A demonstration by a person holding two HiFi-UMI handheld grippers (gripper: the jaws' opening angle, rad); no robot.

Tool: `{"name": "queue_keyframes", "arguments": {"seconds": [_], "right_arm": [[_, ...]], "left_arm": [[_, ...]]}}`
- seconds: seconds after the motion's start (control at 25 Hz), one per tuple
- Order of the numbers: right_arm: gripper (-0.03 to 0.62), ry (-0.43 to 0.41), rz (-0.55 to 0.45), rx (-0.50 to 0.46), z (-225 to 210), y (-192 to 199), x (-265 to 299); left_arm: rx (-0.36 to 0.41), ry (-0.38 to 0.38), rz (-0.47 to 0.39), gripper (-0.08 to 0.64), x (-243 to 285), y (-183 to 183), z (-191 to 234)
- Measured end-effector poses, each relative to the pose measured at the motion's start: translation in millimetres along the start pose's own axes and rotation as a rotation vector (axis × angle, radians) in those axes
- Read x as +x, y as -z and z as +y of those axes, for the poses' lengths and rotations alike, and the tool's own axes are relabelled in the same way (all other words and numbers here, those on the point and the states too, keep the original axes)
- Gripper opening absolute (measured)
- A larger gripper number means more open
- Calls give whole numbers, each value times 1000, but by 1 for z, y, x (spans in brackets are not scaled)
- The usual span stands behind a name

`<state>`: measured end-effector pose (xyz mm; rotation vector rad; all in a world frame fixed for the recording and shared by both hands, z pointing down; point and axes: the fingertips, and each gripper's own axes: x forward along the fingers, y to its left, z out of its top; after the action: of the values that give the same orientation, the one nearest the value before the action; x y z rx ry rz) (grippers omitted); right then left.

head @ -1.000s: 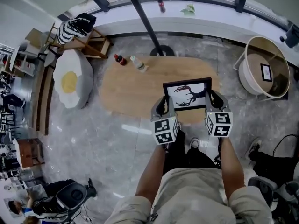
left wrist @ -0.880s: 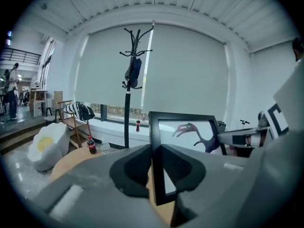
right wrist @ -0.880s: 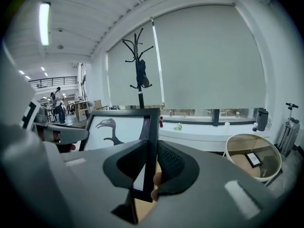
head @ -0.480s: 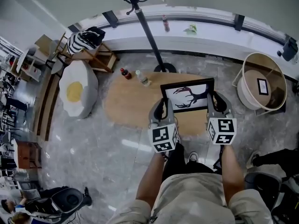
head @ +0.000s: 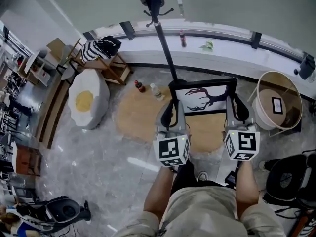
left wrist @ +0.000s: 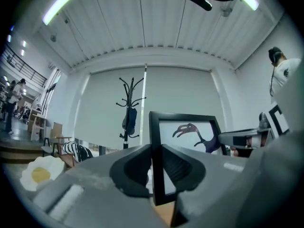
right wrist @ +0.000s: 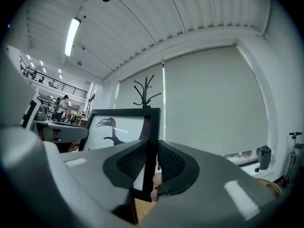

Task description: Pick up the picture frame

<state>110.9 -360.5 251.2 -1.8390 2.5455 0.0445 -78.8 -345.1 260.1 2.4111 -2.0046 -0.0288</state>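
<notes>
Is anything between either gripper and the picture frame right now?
Nothing visible stands between them. The left gripper is shut on the left edge of the picture frame, and the right gripper is shut on its right edge. The pads press straight on the black moulding.

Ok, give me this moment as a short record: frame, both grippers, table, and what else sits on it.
frame: black picture frame with a dark print, upright, held above the table
left gripper: shut on the frame's left edge
right gripper: shut on the frame's right edge
table: oval, wooden, under the frame
also on table: dark bottle and clear bottle, side by side at the far edge, apart from the frame
</notes>
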Motion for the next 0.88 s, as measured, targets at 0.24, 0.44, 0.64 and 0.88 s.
{"name": "queue_keyframes", "arguments": {"seconds": [0.24,0.44,0.64,0.88], "right_arm": [[71,-14,-100,-18,5,-47,-13],[71,-21,-174,-39,9,-82,-32],[72,-24,-241,-83,14,-107,-50],[72,-26,-295,-99,23,-126,-62]], "left_arm": [[47,-14,-104,78,-17,-50,-2],[58,-7,-183,78,-36,-83,-9],[60,-8,-240,78,-51,-105,-13],[88,-22,-291,78,-69,-123,-12]]}}
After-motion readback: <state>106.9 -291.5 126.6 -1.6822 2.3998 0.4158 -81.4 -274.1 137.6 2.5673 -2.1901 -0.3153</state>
